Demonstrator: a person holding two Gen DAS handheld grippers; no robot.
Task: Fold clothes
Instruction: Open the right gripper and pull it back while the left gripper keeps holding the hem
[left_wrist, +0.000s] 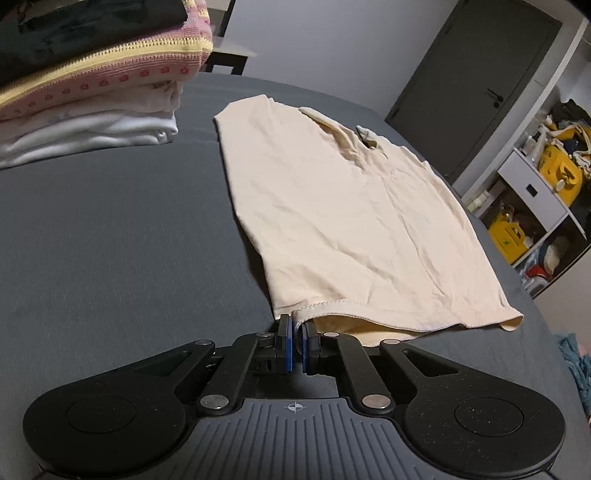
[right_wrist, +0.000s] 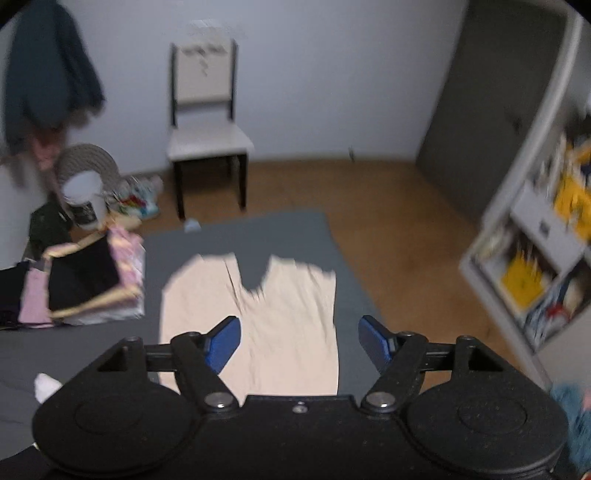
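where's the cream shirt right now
The cream shirt lies spread flat on the grey bed, right of the stack of folded clothes in both views. The left claw is pinching its near hem corner.

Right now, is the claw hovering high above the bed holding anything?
No, the right claw hangs wide open above the cream shirt, with nothing between its blue pads.
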